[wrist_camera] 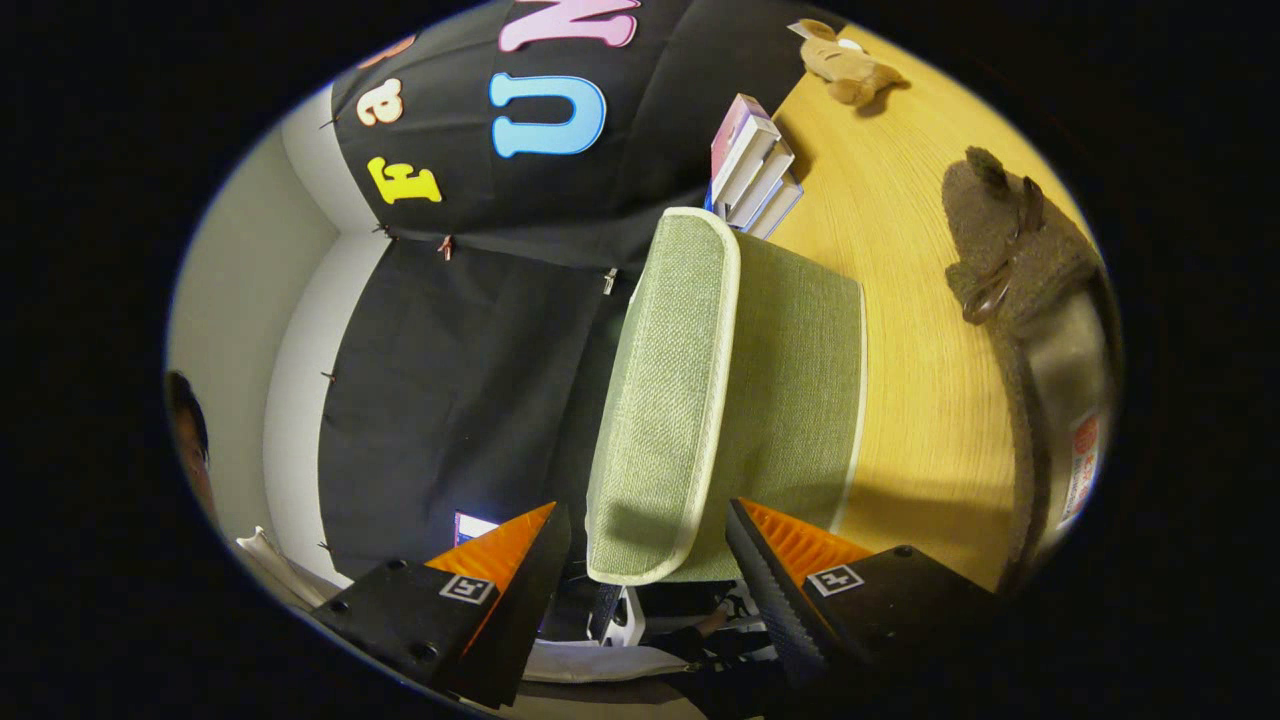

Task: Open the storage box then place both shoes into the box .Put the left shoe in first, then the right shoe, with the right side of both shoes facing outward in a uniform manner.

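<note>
The green fabric storage box (790,390) with white trim stands on the wooden table (900,200), which the rolled view puts off to one side. Its lid (665,390) lies flat on the box. My gripper (645,508) is open and its fingers straddle the lid's near edge: one fingertip (545,530) is on the lid's top side, the other (765,545) is in front of the box wall. Neither finger visibly presses on the lid. A brown fuzzy shoe (1010,250) with a pale insole lies on the table beyond the box, away from the fingers.
A short stack of books (755,165) sits on the table behind the box. A tan plush toy (845,65) lies farther back. The black cloth wall hangs behind the table. A person (190,440) stands off past the cloth.
</note>
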Motion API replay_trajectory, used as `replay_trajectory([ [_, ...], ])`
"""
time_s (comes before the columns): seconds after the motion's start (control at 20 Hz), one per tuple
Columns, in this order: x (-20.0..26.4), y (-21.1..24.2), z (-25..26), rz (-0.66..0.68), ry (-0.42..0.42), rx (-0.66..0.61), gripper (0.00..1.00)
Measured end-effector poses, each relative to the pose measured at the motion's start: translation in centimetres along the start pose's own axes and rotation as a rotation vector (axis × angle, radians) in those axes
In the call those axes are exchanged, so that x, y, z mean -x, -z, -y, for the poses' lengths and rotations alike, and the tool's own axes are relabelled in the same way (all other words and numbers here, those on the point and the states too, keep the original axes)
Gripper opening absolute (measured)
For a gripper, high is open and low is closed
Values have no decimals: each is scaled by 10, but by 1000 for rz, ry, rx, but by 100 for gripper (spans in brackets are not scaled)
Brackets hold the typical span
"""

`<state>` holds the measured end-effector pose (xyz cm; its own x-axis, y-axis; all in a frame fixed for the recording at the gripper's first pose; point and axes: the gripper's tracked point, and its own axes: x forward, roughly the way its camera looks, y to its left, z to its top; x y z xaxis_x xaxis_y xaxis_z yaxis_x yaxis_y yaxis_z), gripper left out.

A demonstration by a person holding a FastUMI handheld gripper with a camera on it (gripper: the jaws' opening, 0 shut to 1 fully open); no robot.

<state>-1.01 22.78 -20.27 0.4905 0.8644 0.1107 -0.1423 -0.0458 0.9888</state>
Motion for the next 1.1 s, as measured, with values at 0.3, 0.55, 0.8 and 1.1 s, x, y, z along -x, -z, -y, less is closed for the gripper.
replay_trajectory([
  [0.3,-9,-8,-8,-4,-104,-94,91],
  [0.55,-12,-3,-6,-39,-93,-74,19],
  [0.8,-5,-9,-27,38,-47,11,8],
  [1.1,-5,-21,-78,59,32,149,7],
])
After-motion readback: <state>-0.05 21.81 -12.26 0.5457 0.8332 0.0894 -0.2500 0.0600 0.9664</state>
